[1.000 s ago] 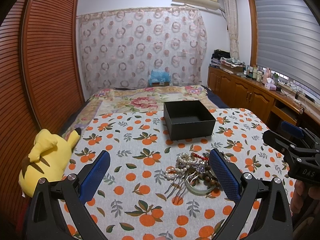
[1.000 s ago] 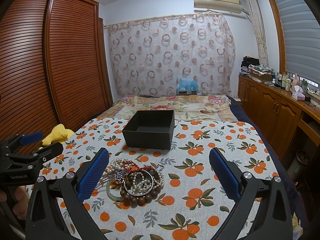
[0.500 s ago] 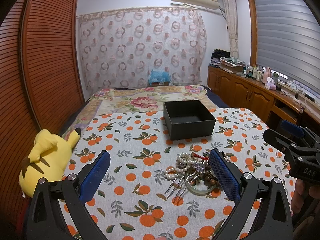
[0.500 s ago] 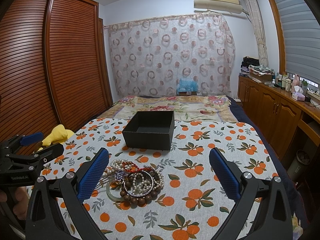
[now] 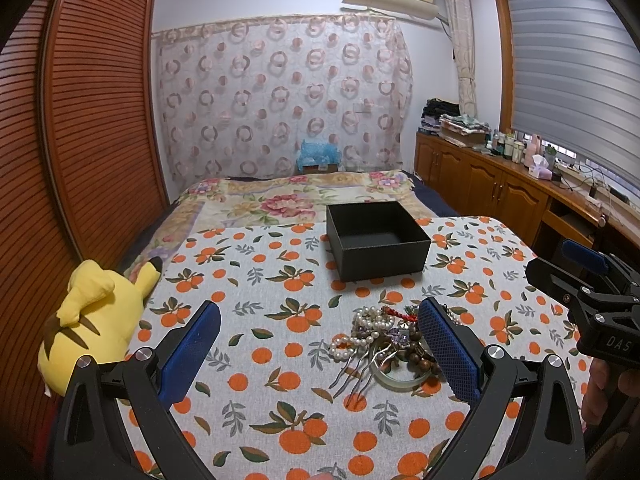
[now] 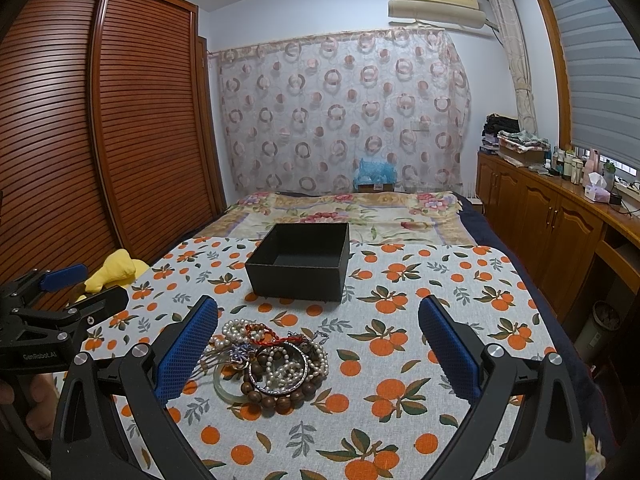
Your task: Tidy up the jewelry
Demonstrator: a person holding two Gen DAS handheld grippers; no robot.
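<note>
A pile of jewelry [image 6: 268, 360] lies on the orange-print cloth: pearl strands, a brown bead bracelet, a pale green bangle, a metal hair comb and a red cord. It also shows in the left wrist view [image 5: 384, 340], partly behind my right-hand finger. An open black box [image 6: 300, 262] stands empty just beyond the pile; it also shows in the left wrist view [image 5: 376, 240]. My left gripper [image 5: 320, 352] is open and empty, the pile by its right finger. My right gripper [image 6: 320, 352] is open and empty, the pile by its left finger.
The cloth-covered board [image 6: 460, 320] rests on a bed with a floral quilt [image 6: 340, 212]. A yellow plush toy [image 5: 92, 316] lies at the left edge. A slatted wardrobe [image 6: 120, 140] stands left, wooden cabinets [image 6: 540, 216] right.
</note>
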